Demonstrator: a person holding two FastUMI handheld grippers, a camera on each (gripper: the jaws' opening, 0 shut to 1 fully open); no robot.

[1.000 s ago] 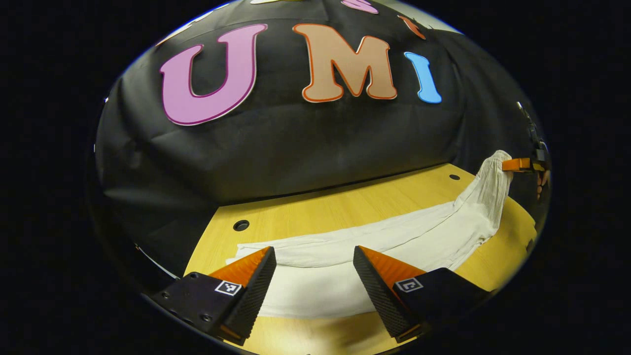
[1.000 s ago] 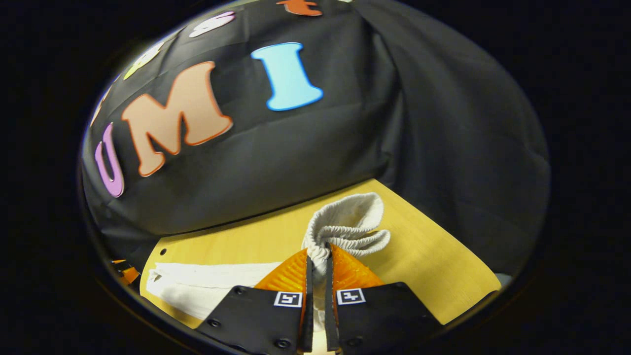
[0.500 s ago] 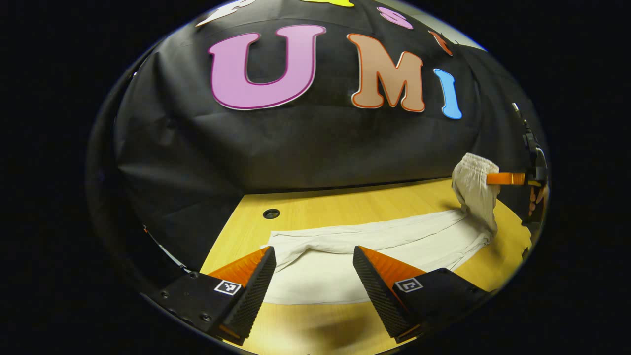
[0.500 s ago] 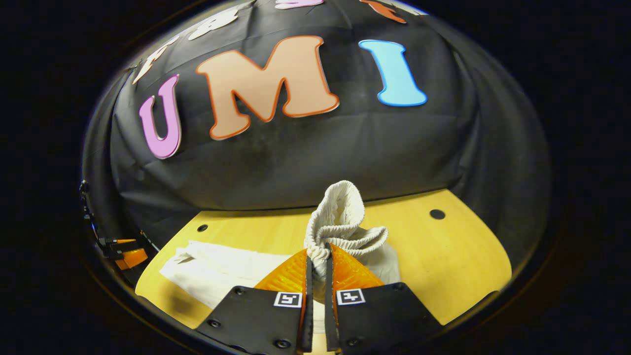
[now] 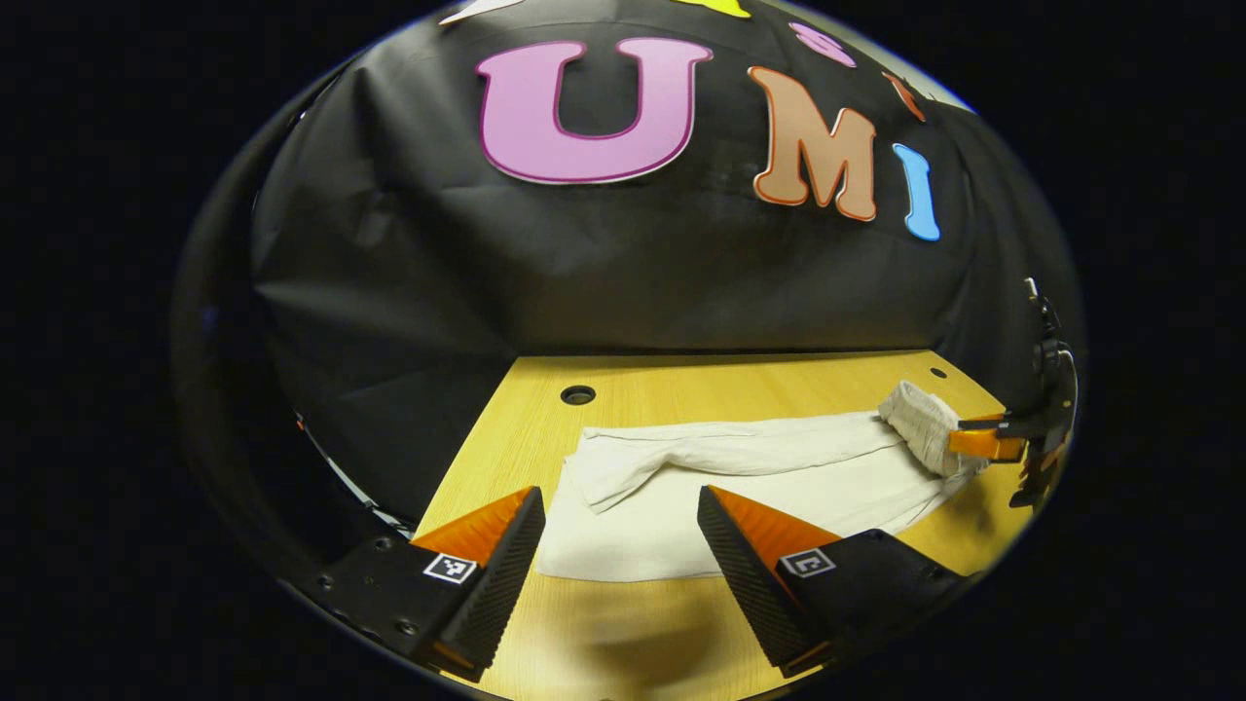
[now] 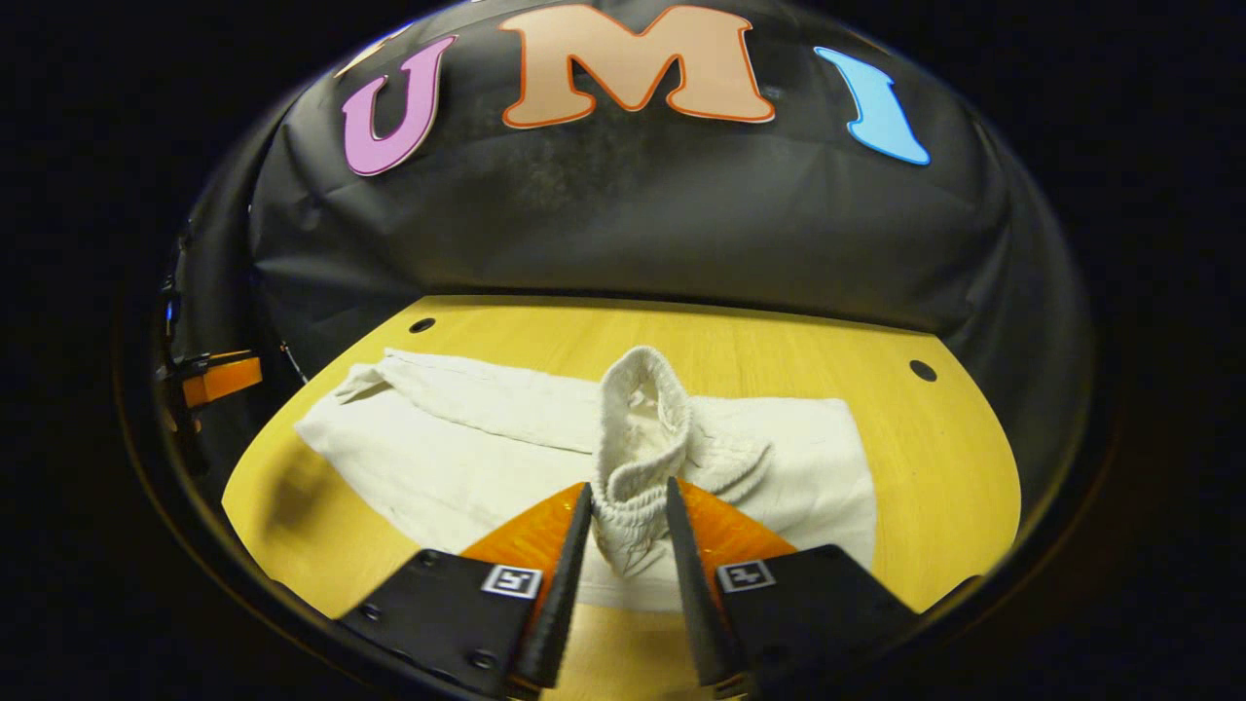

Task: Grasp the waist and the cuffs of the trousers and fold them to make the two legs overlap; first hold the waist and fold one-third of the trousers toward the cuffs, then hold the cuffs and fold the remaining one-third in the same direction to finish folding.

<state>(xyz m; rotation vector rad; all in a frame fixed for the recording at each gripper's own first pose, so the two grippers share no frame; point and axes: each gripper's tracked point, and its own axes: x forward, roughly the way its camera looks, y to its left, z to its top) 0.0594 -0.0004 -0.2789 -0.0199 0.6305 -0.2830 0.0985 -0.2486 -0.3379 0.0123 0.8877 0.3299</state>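
Cream trousers (image 5: 740, 477) lie lengthwise on the yellow table, legs overlapped. In the left gripper view my left gripper (image 5: 618, 516) hovers open just above and short of the cuff end (image 5: 584, 487), touching nothing. The gathered waistband (image 6: 638, 428) stands bunched up on the trousers (image 6: 467, 438) between the fingers of my right gripper (image 6: 628, 506), which stand apart around it, low over the cloth. The left gripper view also shows the waistband (image 5: 920, 424) down at table level beside the right gripper (image 5: 983, 443). The left gripper (image 6: 219, 378) appears far left in the right gripper view.
The wooden table (image 5: 681, 380) ends at the black cloth wall behind. Small round holes sit in the tabletop (image 5: 577, 394) (image 6: 922, 370) (image 6: 421, 324). Bare wood lies in front of the trousers, near both grippers.
The right gripper has brought the raised waistband down onto the trousers and its fingers have parted. The left gripper stayed open and drifted slightly back from the cuff end.
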